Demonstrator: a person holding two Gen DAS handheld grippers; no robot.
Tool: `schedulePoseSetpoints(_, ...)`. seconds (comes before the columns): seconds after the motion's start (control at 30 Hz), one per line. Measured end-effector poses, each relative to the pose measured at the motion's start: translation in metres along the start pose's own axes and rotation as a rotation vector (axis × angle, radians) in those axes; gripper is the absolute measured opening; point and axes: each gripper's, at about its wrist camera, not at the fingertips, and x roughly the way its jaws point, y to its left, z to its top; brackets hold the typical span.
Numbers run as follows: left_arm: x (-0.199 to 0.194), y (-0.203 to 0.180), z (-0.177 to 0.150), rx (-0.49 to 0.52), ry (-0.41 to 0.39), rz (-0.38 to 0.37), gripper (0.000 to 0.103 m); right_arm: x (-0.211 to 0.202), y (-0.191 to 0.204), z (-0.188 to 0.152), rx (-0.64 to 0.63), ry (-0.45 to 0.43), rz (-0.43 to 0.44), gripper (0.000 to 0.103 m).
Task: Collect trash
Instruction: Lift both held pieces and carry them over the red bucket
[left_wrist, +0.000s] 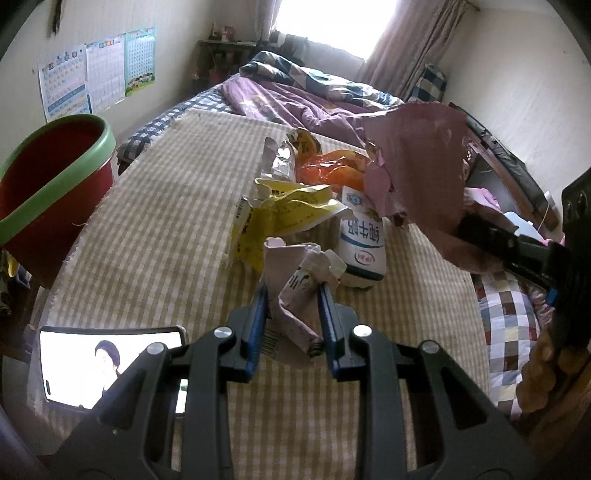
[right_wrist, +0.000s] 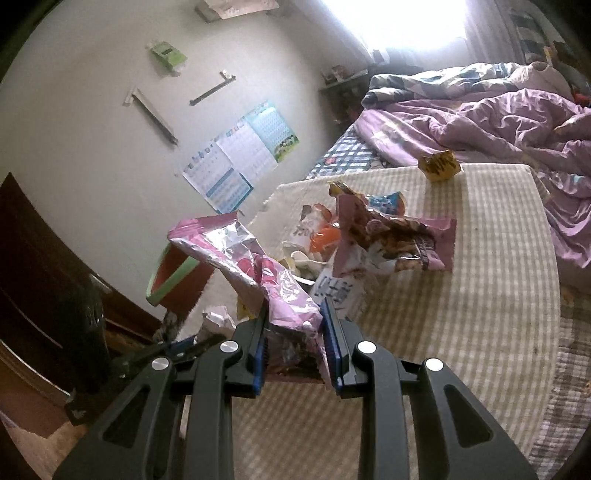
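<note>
Blue ribbed fingers (left_wrist: 258, 317) of left gripper (left_wrist: 291, 295) nipped on crumpled pale carton (left_wrist: 295, 295) at near edge of checked woven cloth (left_wrist: 166, 206), right gripper (right_wrist: 295, 314) clamping crinkly pink foil wrapper (right_wrist: 258, 266) lifted above litter pile (left_wrist: 306, 192), red bin with green rim (left_wrist: 48, 177) far left.

Crumpled pale pink carton (left_wrist: 295, 291) sits pinched upright, big pink foil wrapper (right_wrist: 266, 280) hangs lifted, and the rest of the wrappers (left_wrist: 291, 206) pile mid-surface by a milk carton (left_wrist: 364, 240).
</note>
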Motion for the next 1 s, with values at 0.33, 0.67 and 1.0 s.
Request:
schedulePoseSetpoints(0.33,-0.024,0.025,0.014,-0.037,-0.058,0.008,0.026,0.009,0.015,0.004,0.011,-0.019,0.004,0.027)
schedulePoseSetpoints(0.67,-0.069,0.09,0.039,-0.103,-0.177,0.133,0.026,0.025,0.049,0.018,-0.019,-0.048,0.028,0.027)
schedulePoseSetpoints(1.0,-0.076,0.142,0.044,-0.14,-0.175,0.143,0.026,0.061,0.092,0.02,-0.025,-0.032,0.043,0.027)
